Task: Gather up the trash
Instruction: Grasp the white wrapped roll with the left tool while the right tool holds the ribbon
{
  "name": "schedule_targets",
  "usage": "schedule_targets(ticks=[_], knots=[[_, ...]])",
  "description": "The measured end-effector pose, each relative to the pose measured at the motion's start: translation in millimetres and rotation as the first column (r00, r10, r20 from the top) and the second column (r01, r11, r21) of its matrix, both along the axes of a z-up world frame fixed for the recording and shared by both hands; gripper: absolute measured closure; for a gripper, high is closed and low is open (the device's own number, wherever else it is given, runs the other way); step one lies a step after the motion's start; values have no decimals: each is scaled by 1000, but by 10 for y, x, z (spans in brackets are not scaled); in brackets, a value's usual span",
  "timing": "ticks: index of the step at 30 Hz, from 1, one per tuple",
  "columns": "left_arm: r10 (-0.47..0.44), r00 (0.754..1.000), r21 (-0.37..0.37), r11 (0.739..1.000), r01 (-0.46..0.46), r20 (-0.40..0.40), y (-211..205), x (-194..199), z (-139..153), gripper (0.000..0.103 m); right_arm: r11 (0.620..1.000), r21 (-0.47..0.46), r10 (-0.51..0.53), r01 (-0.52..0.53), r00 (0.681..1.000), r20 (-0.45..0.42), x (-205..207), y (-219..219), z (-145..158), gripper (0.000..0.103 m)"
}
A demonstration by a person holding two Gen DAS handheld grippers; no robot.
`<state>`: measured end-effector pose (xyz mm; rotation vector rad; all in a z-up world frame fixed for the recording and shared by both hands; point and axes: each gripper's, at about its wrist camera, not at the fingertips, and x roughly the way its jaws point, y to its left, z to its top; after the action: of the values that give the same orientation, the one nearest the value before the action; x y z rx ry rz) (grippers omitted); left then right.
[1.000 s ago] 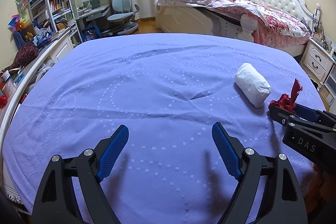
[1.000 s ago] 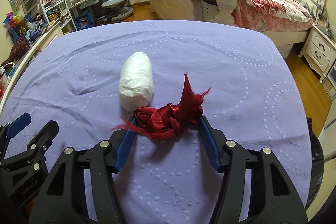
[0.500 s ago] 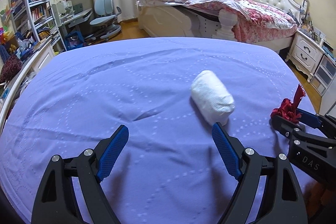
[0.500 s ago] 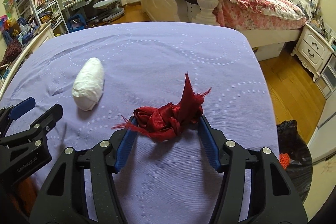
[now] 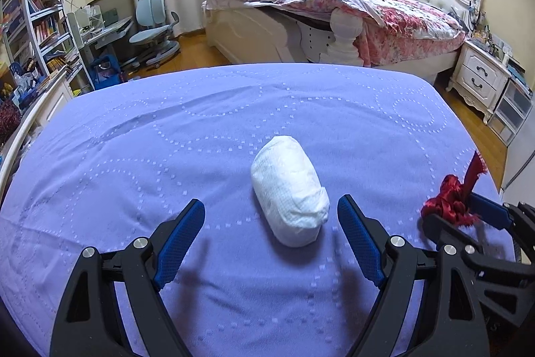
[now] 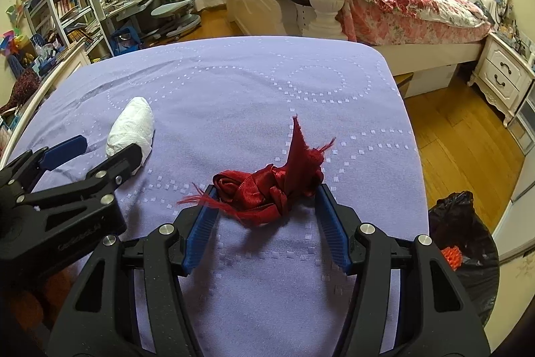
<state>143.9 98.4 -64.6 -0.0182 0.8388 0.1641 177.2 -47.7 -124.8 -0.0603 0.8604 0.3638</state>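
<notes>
A white wad of paper lies on the purple bed cover. My left gripper is open, and the wad's near end sits between its blue fingertips, closer to the right one. My right gripper is shut on a crumpled red ribbon and holds it just above the cover. The ribbon also shows in the left wrist view, and the wad shows in the right wrist view behind the left gripper.
A black trash bag with something orange inside stands on the wood floor right of the bed's edge. A second bed, a nightstand, a desk chair and bookshelves stand beyond.
My left gripper has moved right toward the white wad, which now lies between its fingertips. My right gripper has carried the red ribbon right, nearer the bed edge and the trash bag.
</notes>
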Motion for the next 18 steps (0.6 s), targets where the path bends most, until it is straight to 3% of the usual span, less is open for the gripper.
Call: schedule_targets(ticks=[5,8,10,14,18], knots=[[11,1000,-52,999,-12,-21,71,67,-18,23,1000,-2,6,-6,1000,0,18,2,-5,44],[-4,999,-88,996,-1,-52,102,91,-65,40,1000,-10,9,-9,1000,1,8,16,-6,43],[-6,999,-97,995,1,-52,106,91,-64,42,1000,-19,9,-9,1000,3,7,31,-11,43],[-40,998,-70,997,38,-41,34,52,-65,60,1000,-28,10,-9,1000,5,6,42,-17,43],[-55,998,-66,996,52,-42,13,39,-64,63,999,-36,6,-6,1000,9,0,49,-13,45]])
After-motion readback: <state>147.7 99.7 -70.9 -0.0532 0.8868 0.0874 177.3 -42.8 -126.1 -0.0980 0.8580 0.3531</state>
